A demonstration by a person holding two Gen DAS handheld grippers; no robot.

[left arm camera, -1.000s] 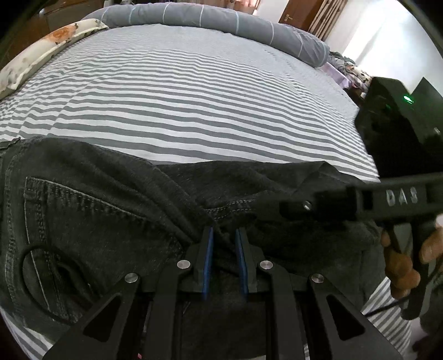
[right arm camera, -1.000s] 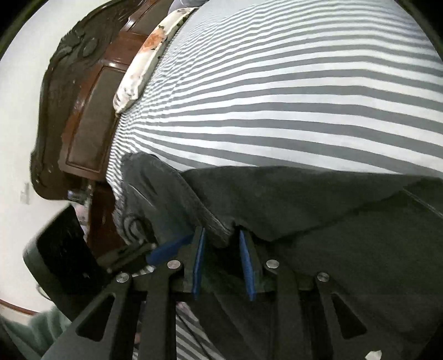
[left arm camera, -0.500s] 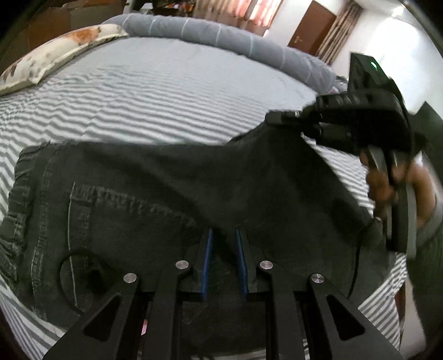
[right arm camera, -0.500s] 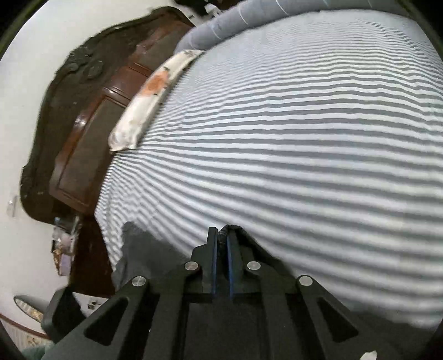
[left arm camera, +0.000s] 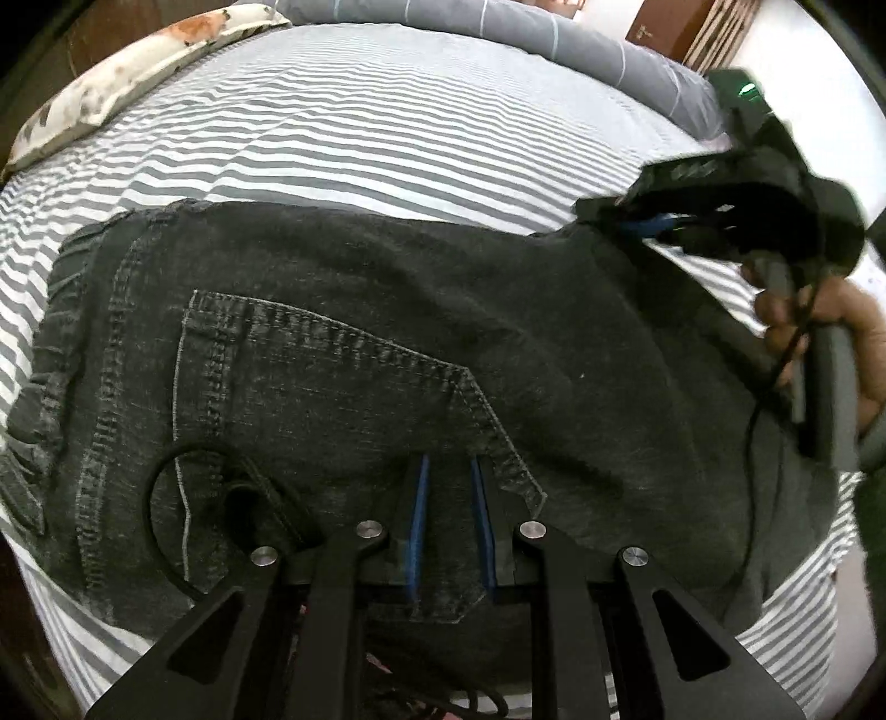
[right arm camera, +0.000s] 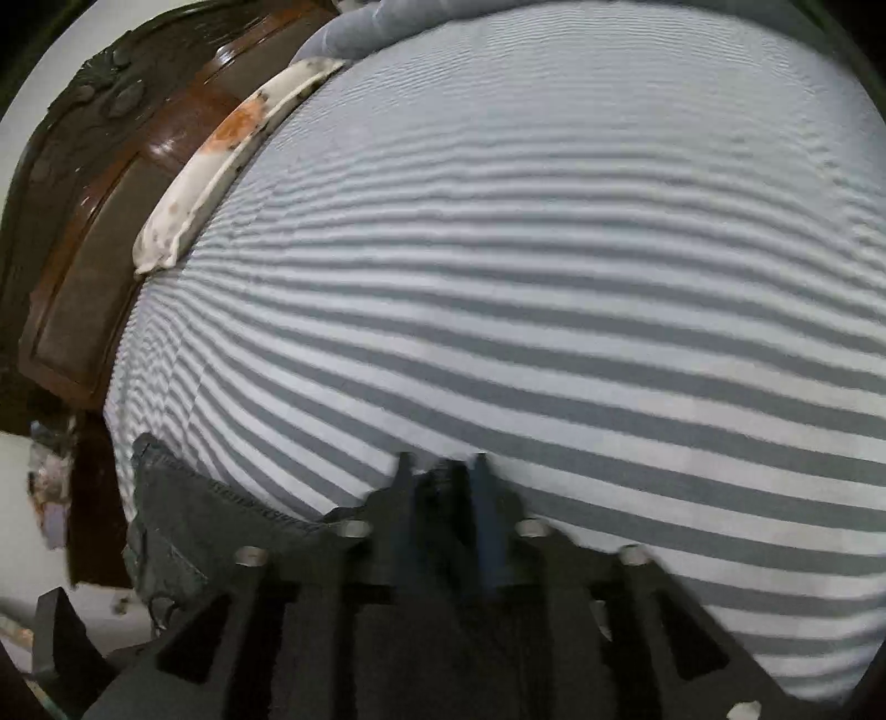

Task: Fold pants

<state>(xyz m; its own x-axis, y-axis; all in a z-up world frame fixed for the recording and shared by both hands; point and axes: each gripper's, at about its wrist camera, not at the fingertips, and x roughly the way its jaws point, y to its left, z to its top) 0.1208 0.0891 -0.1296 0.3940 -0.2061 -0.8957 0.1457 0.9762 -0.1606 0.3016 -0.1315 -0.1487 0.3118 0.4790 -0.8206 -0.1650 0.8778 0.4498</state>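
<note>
Dark grey jeans (left arm camera: 387,288) lie spread on the striped bed sheet (left arm camera: 343,127), back pocket up. At the near edge of the jeans my left gripper (left arm camera: 449,465) is shut on the denim, which sits between its blue pads. In the left wrist view my right gripper (left arm camera: 626,216) is at the far right corner of the jeans, held by a person's hand (left arm camera: 830,327). In its own view the right gripper (right arm camera: 443,471) has a bunch of dark fabric between its jaws, which are opening. More of the jeans (right arm camera: 183,526) shows at the lower left.
A floral pillow (left arm camera: 138,72) and a rolled grey blanket (left arm camera: 498,27) lie along the far side of the bed. A carved wooden headboard (right arm camera: 99,221) stands at the left in the right wrist view. Bare striped sheet stretches beyond the jeans.
The right gripper carried its corner of the jeans from beside the left gripper out to the far right, spreading them flat. Its jaws closed tight, then parted. The left gripper kept its hold.
</note>
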